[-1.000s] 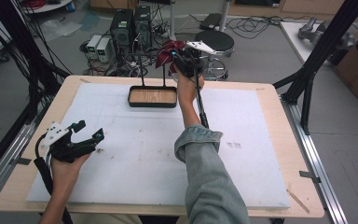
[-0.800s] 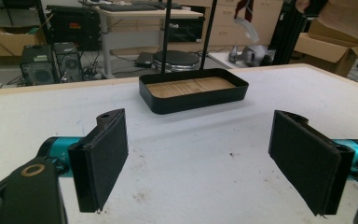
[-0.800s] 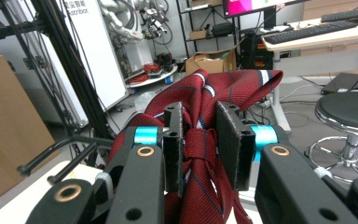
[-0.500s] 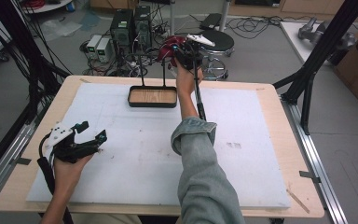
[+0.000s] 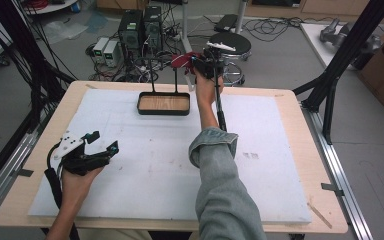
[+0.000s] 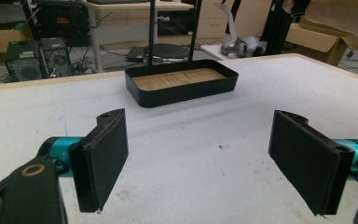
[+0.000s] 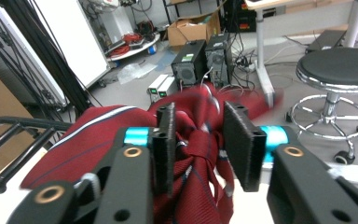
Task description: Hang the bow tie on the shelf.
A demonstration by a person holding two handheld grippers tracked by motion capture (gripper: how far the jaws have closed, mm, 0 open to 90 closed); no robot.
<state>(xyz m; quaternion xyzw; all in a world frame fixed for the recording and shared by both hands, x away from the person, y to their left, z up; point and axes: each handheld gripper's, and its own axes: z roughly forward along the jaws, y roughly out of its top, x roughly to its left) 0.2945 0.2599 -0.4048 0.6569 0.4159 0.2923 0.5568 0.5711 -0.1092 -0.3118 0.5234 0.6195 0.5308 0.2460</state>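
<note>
Rightward along the lower-left foam crept the left gripper point(image 5: 99, 142), jaws spread and empty; at top centre, the right gripper point(image 7: 196, 140) clenched a red tie point(image 7: 93, 140) beyond the tray point(image 5: 163, 111).

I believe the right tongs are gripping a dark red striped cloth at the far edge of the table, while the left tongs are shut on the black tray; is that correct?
Not quite. The left tongs are open and hold nothing, with the black tray well ahead of them on the white mat, as the left gripper view shows. The rest stands: the right tongs are closed on the dark red striped cloth at the table's far edge.
</note>
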